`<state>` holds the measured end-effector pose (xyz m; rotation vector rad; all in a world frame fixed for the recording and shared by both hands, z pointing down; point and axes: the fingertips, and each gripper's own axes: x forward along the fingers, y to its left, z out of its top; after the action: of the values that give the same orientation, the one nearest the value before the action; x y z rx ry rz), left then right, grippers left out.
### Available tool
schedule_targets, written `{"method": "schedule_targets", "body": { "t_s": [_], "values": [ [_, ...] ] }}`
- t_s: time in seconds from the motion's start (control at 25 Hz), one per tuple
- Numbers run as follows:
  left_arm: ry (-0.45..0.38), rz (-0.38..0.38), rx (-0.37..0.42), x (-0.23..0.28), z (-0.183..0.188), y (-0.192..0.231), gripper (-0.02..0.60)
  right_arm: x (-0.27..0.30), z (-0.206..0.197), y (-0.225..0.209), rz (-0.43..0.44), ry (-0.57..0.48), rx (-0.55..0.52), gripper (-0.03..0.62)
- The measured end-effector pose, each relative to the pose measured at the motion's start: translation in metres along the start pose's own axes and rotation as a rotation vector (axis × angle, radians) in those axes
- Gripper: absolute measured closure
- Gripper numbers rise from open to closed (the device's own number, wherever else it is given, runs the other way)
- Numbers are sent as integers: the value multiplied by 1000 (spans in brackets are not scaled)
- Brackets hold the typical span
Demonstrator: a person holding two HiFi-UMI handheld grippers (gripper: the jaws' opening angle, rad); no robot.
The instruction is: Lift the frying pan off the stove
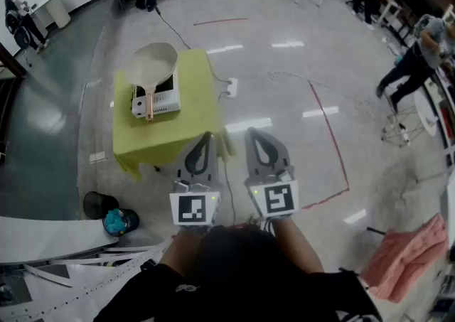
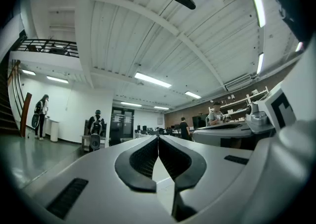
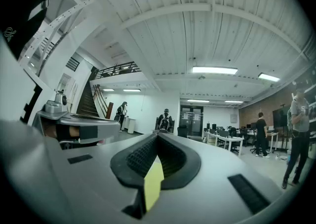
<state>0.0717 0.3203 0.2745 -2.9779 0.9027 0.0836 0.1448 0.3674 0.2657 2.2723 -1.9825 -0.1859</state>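
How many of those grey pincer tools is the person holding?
2. The left grey two-jaw gripper is left of centre, the right grey two-jaw gripper beside it, both shut, pointing toward the yellow-covered table. None seem hidden.

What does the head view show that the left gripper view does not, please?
Only the head view shows the frying pan sitting on the stove, which stands on a yellow-covered table. Only the left gripper view shows the ceiling lights and a balcony railing. Both show the left tongs, shut and empty.
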Motion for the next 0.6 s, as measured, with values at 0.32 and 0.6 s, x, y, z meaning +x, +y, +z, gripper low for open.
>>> {"method": "schedule_targets", "body": {
  "t_s": [0.32, 0.6],
  "values": [
    [51, 59, -46, -27, -27, 57, 537, 28, -18, 64, 113, 48, 60, 579],
    [105, 178, -65, -70, -52, 136, 537, 68, -34, 141, 183, 96, 43, 579]
  ]
}}
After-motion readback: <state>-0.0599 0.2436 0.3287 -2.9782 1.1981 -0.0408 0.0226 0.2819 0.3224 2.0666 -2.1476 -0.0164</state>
